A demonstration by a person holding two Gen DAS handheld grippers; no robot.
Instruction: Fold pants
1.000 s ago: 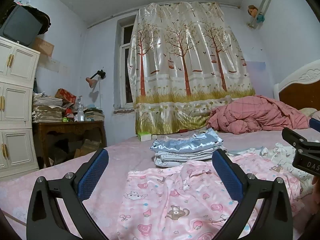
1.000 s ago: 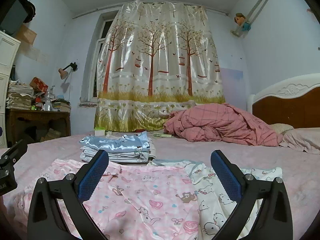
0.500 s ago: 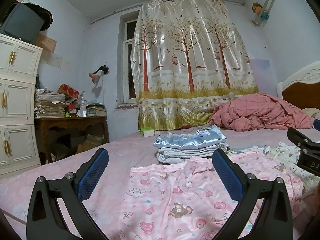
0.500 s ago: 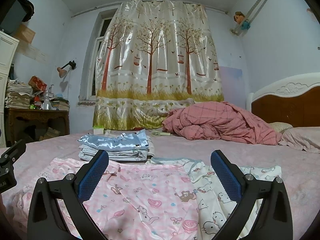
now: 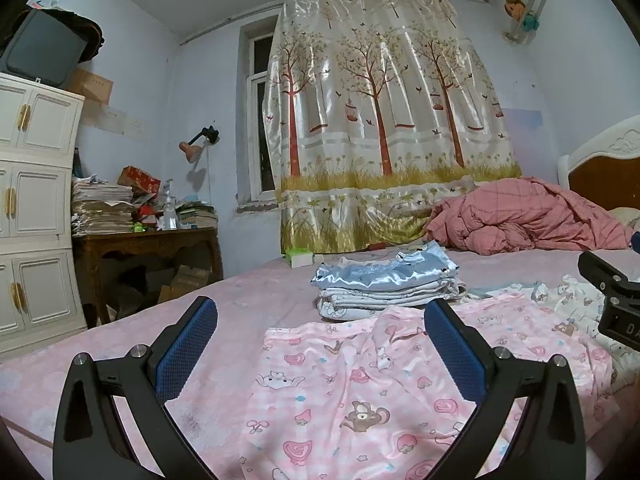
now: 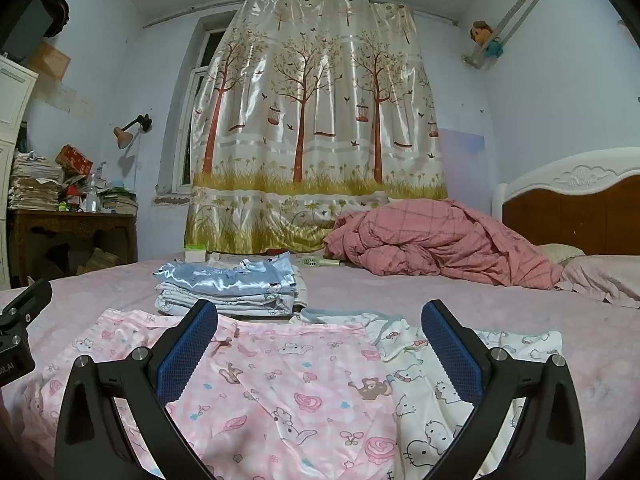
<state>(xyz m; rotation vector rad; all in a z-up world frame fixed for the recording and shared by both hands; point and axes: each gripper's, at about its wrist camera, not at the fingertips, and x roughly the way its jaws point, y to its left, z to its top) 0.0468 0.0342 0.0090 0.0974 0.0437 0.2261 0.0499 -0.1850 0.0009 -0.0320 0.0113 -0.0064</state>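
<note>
Right gripper (image 6: 318, 344), jaws wide apart, over pink pants (image 6: 256, 380) spread flat (white printed garment (image 6: 436, 384) beside); folded stack (image 6: 230, 286) just behind pants.

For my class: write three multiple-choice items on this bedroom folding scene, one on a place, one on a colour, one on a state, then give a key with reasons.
1. Where is the folded stack?
A. On the bed, beyond the pink pants
B. On the desk
C. On the floor

2. What colour are the pads on the fingers?
A. Red
B. Blue
C. White

3. How is the left gripper?
A. Shut on the pants
B. Out of view
C. Open, holding nothing

Key: A, the stack lies on the sheet behind the pants; B, both pads are blue; C, its fingers stand apart above the cloth.
</note>
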